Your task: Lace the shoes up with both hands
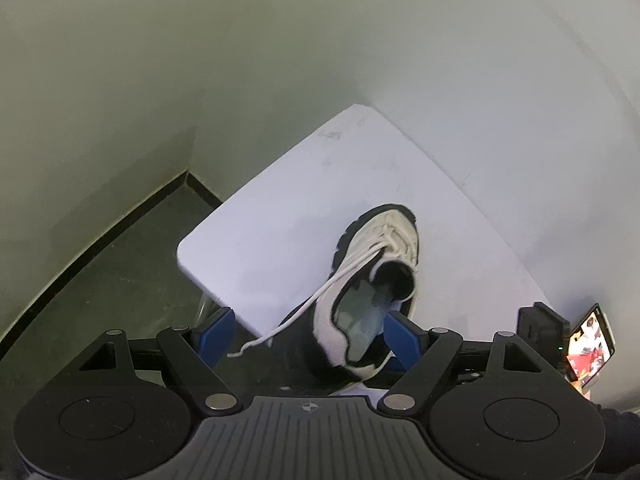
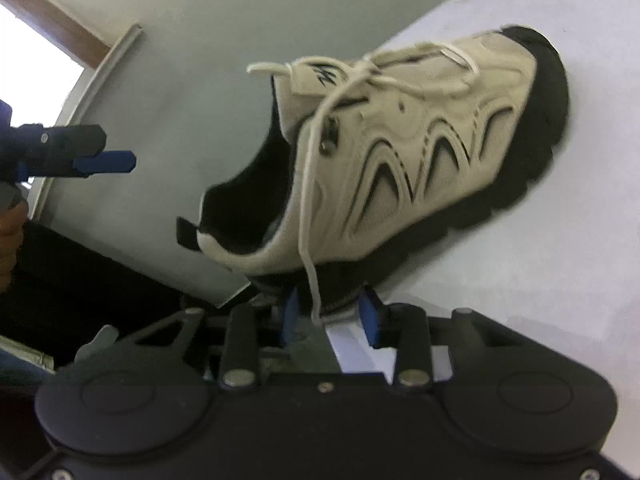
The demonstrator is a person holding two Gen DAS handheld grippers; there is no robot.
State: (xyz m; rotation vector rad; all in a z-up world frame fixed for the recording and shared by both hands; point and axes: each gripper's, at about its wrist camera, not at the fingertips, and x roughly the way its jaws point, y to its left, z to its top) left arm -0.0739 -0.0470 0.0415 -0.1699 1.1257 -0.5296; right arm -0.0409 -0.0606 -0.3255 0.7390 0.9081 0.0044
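Left wrist view showed the left gripper (image 1: 308, 330) with its blue pads spread wide and nothing pressed between them; a loose white lace (image 1: 320, 296) trailed from the shoe (image 1: 372, 280) across the gap, its tip lying near the left pad. The shoe sat on the white table (image 1: 280, 208) near the front edge, its long axis running away from the camera, toe pointing far and slightly right, heel opening nearest. At the far right a phone (image 1: 592, 340) stood with a lit screen. In the right wrist view, the left gripper appeared at the left edge, held by a hand (image 2: 10, 240). The shoe, cream mesh and leather with wavy black piping and a chunky black lugged sole, pointed toe to the upper right; a dark mark on the tongue was unreadable. The right gripper (image 2: 332, 320) had its pads partly closed, the lace's end hanging between them, though contact could not be judged.
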